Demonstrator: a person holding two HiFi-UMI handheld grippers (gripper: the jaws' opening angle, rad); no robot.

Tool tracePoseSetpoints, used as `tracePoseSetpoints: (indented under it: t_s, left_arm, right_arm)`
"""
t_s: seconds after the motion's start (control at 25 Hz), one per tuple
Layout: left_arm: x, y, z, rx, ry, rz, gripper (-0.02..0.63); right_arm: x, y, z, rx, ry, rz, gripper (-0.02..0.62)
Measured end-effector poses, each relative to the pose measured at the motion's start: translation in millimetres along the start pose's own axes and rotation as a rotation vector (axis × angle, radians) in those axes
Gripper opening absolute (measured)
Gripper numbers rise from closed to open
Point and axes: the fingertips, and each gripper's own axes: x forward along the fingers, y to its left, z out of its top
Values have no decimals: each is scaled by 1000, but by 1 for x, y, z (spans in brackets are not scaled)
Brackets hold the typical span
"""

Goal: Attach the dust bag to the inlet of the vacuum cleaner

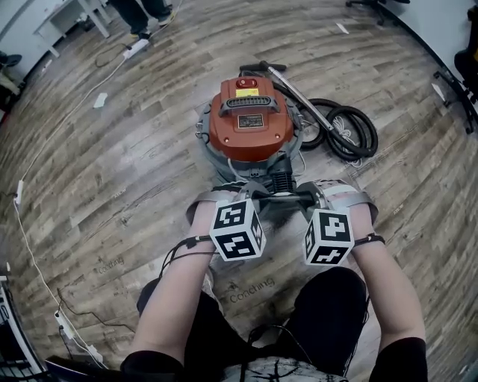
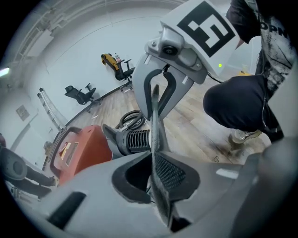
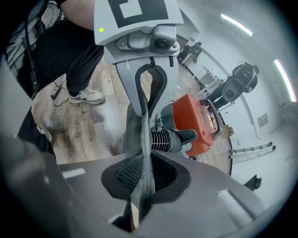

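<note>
The orange vacuum cleaner (image 1: pixel 250 119) stands on the wood floor, with its black ribbed inlet (image 2: pixel 135 139) (image 3: pixel 168 139) facing me. I hold the grey dust bag (image 1: pixel 278 198) stretched just in front of that inlet. My left gripper (image 1: pixel 250 195) (image 2: pixel 156 179) is shut on one side of the bag's edge (image 2: pixel 156 125), which runs as a thin grey strip between the pads. My right gripper (image 1: pixel 314 195) (image 3: pixel 144 179) is shut on the opposite side of the bag's edge (image 3: pixel 143 135). The two grippers face each other across the bag. Whether bag and inlet touch is hidden.
A coiled black hose (image 1: pixel 345 130) and a metal wand (image 1: pixel 299 88) lie right of the vacuum. A white power strip with cable (image 1: pixel 134 48) and someone's feet (image 1: pixel 146 15) are at the far left. More cable runs along the left edge (image 1: pixel 30 246). My knees are close below.
</note>
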Motion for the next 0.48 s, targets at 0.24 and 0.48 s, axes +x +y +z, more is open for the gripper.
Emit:
tracePoseSetpoints:
  t_s: [0.24,0.48]
  left_arm:
    - [0,6,0,-10,-33,-19,26]
    - [0,15,9,-18,-75,-16,26]
  right_arm:
    - [5,-7,0,12,5,31,46]
    - [23,-8,-12,143,-22,37,46]
